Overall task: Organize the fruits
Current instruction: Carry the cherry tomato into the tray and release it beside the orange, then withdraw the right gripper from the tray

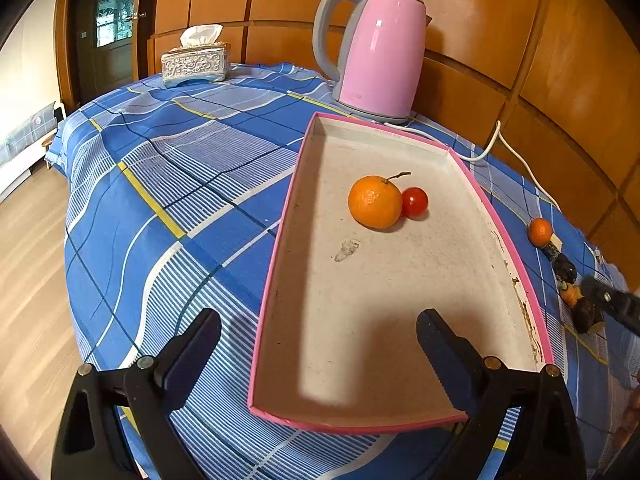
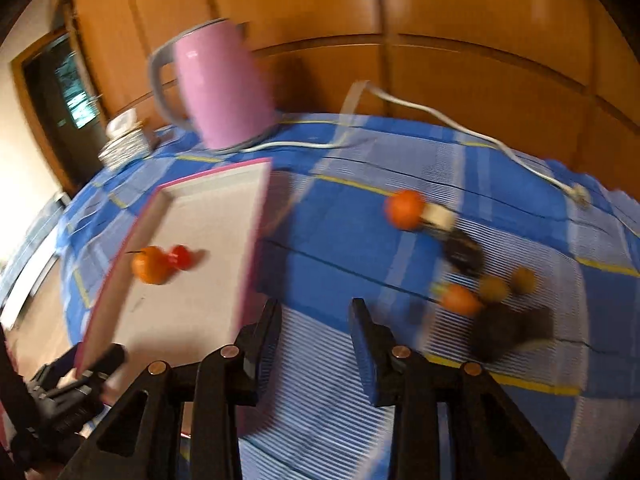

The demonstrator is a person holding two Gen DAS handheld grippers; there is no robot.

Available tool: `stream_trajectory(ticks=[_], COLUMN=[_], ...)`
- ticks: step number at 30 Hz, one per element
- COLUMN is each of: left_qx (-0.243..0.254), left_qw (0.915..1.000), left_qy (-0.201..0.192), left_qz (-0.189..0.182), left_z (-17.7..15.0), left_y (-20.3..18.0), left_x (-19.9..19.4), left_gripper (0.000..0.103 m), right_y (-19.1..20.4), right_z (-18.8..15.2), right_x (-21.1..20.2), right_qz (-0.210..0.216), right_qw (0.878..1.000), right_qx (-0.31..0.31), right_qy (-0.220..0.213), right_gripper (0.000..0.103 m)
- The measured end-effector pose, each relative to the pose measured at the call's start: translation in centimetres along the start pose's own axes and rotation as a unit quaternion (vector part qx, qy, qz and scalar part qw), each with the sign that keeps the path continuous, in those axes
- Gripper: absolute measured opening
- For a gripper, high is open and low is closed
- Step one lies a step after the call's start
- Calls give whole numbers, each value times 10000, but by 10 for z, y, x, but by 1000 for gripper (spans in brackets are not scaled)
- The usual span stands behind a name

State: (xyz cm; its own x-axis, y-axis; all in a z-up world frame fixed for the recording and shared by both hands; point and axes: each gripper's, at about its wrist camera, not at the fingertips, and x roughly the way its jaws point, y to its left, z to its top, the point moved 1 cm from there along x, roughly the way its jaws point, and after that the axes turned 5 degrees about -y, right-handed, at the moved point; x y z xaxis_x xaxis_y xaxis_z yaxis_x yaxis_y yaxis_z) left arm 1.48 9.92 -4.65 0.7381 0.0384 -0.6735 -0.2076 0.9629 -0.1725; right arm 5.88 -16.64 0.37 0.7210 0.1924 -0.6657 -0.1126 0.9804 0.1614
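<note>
An orange (image 1: 375, 201) with a short stem sits touching a small red tomato (image 1: 415, 201) in a pink-rimmed tray (image 1: 276, 264) on the blue plaid surface (image 1: 168, 184). The left gripper (image 1: 319, 334) hangs spread wide over the tray's near end, holding nothing. The right gripper (image 2: 315, 322), blurred, is parted and empty above the cloth. Beyond the tray lie a second orange (image 2: 405, 209), a carrot-like piece (image 2: 460, 299) and dark items too blurred to identify. A pink kettle (image 1: 378, 54) stands behind.
</note>
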Motion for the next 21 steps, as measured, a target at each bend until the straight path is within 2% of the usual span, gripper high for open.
stream_trajectory(ticks=[5, 10, 14, 21], left_qx=[25, 59, 113, 212], left_qw=[10000, 10000, 9999, 9998], left_qy=[8, -3, -20, -27], left_qz=[-4, -6, -18, -65], left_z=[0, 0, 0, -1], left_y=[-1, -2, -5, -8], left_x=[0, 0, -1, -2], left_gripper=[99, 99, 99, 99], right_y=[-54, -111, -159, -217], right_z=[-14, -31, -48, -72], right_x=[-21, -42, -57, -73], right_qz=[-682, -1576, -2504, -3520], right_qw=[9968, 9838, 9593, 9120], right_qx=[417, 839, 1296, 2105], right_qy=[-87, -174, -167, -107], right_gripper=[35, 35, 38, 38])
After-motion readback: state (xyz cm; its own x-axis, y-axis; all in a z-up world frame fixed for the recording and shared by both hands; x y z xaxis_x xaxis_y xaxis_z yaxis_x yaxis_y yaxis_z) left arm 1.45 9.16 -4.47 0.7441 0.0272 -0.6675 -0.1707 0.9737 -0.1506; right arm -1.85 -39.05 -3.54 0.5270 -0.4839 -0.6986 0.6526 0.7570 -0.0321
